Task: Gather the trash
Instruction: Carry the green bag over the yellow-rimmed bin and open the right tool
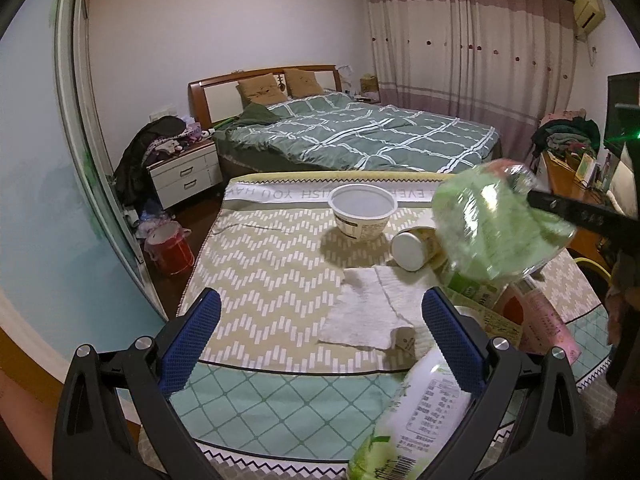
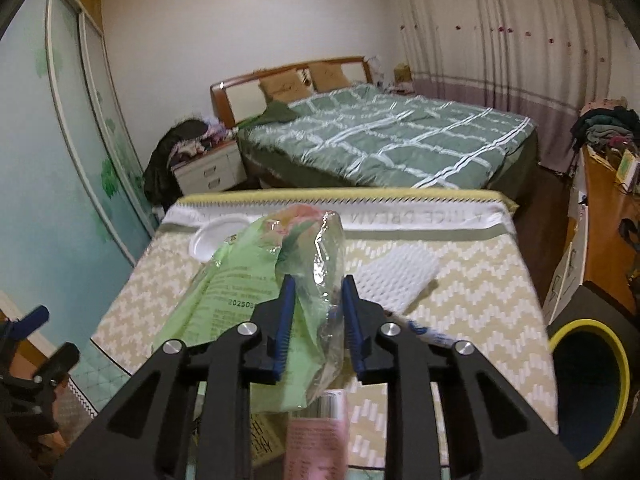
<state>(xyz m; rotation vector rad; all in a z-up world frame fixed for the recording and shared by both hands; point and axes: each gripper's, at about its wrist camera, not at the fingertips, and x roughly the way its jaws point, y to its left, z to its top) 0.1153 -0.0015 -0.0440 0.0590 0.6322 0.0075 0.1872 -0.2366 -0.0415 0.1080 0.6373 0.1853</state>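
Right claw (image 2: 316, 308), lower centre, was closed on a green wrapper (image 2: 240, 292) held above the worktop (image 2: 480, 280). Left claw (image 1: 320, 324) stood wide open and empty, a bottle (image 1: 416, 412) at lower right. Farther off: tissue (image 1: 368, 312), tipped cup (image 1: 412, 248), bowl (image 1: 362, 210). Bin (image 2: 588, 384), lower right.

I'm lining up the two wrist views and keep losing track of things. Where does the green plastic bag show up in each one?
Left wrist view: the green plastic bag hangs at the right, above the table, held by the right gripper, which comes in from the right edge.
Right wrist view: the bag fills the lower centre, pinched between the right gripper fingers.
Shared landmark: the white bowl on the patterned tablecloth.
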